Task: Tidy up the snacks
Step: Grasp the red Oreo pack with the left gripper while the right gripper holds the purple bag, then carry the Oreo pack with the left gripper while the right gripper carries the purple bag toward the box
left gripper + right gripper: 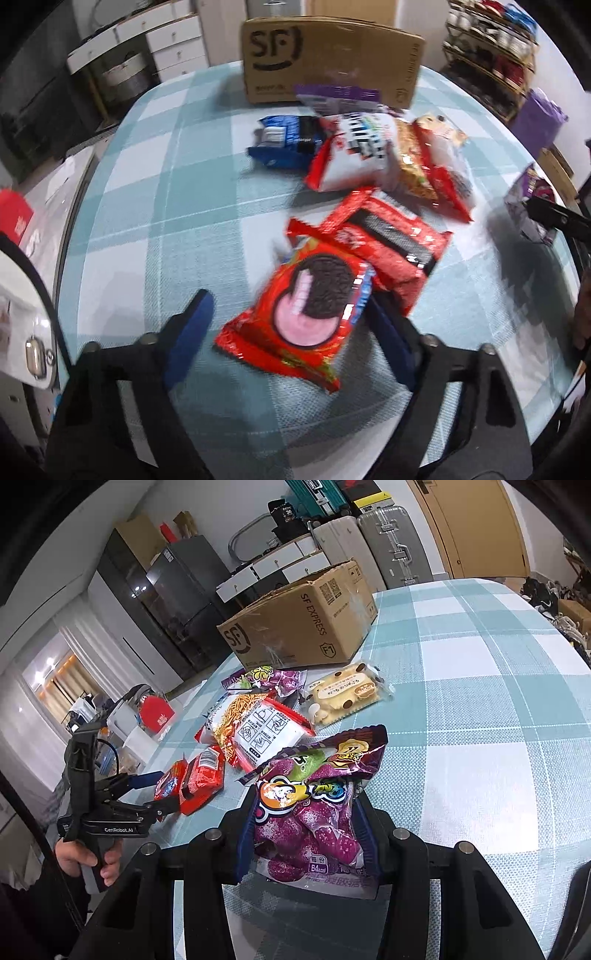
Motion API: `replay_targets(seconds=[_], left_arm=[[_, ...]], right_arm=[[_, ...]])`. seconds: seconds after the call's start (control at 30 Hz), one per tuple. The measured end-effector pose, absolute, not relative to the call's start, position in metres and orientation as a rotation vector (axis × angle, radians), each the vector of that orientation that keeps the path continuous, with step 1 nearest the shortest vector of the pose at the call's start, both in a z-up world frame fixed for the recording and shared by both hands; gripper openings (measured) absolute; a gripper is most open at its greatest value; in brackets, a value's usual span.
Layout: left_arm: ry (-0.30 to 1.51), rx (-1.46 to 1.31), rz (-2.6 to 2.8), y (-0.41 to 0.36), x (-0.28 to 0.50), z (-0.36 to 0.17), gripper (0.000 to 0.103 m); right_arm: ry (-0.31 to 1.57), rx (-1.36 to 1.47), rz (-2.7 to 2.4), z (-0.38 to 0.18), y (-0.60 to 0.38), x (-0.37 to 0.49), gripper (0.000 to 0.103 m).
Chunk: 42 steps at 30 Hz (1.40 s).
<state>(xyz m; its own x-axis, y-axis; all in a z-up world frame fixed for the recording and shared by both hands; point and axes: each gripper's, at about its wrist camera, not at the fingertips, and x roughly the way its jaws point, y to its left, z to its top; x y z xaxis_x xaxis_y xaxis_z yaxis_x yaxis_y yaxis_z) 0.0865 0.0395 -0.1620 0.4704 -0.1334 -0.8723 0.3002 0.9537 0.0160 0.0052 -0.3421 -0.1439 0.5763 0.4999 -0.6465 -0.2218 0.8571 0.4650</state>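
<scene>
My left gripper (pixel 291 314) is open, its blue pads on either side of a red Oreo pack (pixel 303 314) that lies on the checked tablecloth (pixel 155 229). A second red pack (pixel 384 243) lies just behind it. My right gripper (pixel 306 812) is shut on a purple gummy candy bag (pixel 314 805) and holds it above the table. The left gripper (pixel 155 790) also shows in the right wrist view, at the red packs (pixel 199 779). An open SF cardboard box (pixel 328 59) stands at the far side of the table; it also shows in the right wrist view (pixel 303 624).
A pile of snacks lies before the box: a blue Oreo pack (pixel 284 140), a white-red bag (pixel 354 155), a noodle snack bag (pixel 258 727), a cookie pack (pixel 347 694), another purple bag (pixel 269 677). Suitcases (pixel 369 546), drawers and shelves stand beyond the table.
</scene>
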Motion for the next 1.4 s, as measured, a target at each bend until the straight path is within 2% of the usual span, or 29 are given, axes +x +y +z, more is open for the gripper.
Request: replay_targets(seconds=[0.07,0.1,0.17,0.43,1.4], left_arm=[[1.045,0.182,-0.302,0.036,0.085,-0.161,0.063],[1.046,0.171,-0.326,0.036,0.085,-0.160,0.051],[1.046,0.152,-0.345,0.037,0.084,-0.159,0.042],[1.059,0.078,-0.291,0.048,0.078,-0.153,0.041],[0.820,0.025,-0.343,0.022,0.025,-0.052,0.042]], right_arm=[[0.859,0.355,0.433,-0.144,-0.342,0.005,0.048],[0.859,0.358,0.432,-0.144,-0.343,0.005,0.048],[0.860,0.364,0.434,-0.144,-0.343,0.005,0.048],[0.853,0.355,0.438,-0.139,-0.342,-0.001,0.048],[0.728,0.291,0.528,-0.062,-0.303,-0.031,0.048]])
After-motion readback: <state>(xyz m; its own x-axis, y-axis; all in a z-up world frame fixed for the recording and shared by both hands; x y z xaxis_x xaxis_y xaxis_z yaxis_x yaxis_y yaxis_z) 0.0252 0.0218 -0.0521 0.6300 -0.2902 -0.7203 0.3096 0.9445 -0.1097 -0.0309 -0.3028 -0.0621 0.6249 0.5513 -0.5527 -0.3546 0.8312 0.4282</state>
